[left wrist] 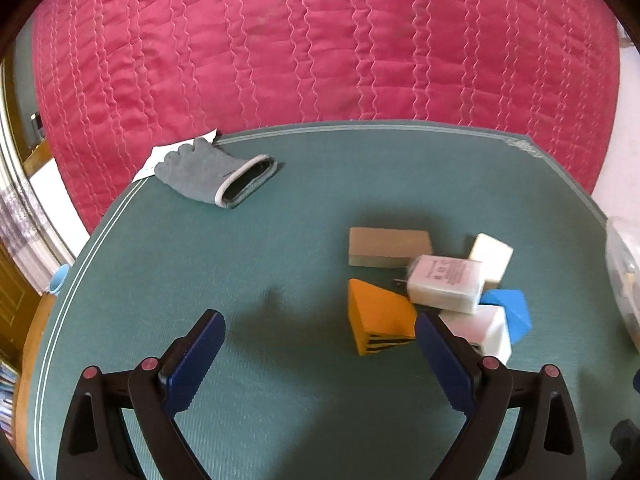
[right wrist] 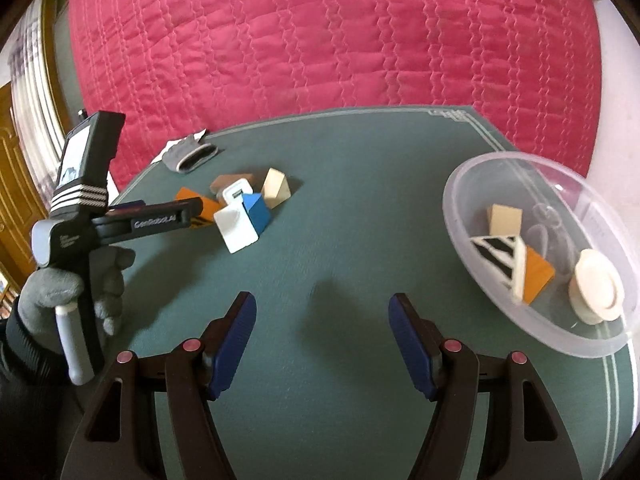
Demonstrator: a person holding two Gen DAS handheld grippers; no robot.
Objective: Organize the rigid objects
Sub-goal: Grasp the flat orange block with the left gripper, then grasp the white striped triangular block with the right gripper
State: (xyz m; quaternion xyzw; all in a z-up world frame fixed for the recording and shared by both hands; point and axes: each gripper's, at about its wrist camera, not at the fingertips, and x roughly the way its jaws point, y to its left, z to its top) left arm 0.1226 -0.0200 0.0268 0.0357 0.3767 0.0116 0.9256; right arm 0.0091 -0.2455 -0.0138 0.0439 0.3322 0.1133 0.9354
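We see the left gripper (left wrist: 320,322) with jaws spread wide, nothing between them, low over the green table mat (left wrist: 240,264). Its right finger (left wrist: 444,360) sits just in front of a white block (left wrist: 484,328) at the near edge of a cluster of objects. In that cluster: an orange wedge with black stripes (left wrist: 378,320) just inside the right finger, a white charger plug (left wrist: 446,282) lying on top of the pile, a blue block (left wrist: 512,312) behind the white block, a tan block (left wrist: 388,246) at the back, a cream block (left wrist: 490,258) to its right. All packed close, several touching.

The right gripper (right wrist: 322,320) is also spread apart and empty, hovering over bare mat, well apart from the cluster. From the right wrist view the left gripper's body (right wrist: 120,216) reaches in from the left, held by a grey-gloved hand (right wrist: 72,296), its tip at the orange wedge.

To the right of the right gripper sits a clear plastic bowl (right wrist: 480,280) near the mat's edge. Inside it: a cream cube (right wrist: 505,219), a black-and-white striped wedge (right wrist: 500,258), an orange block (right wrist: 538,272) touching that wedge, a cream round piece (right wrist: 596,286).

Far left on the mat lies a spare grey glove (left wrist: 212,176) with a white paper slip (left wrist: 168,156) under it. Behind the table, a red quilted cover (left wrist: 320,40).
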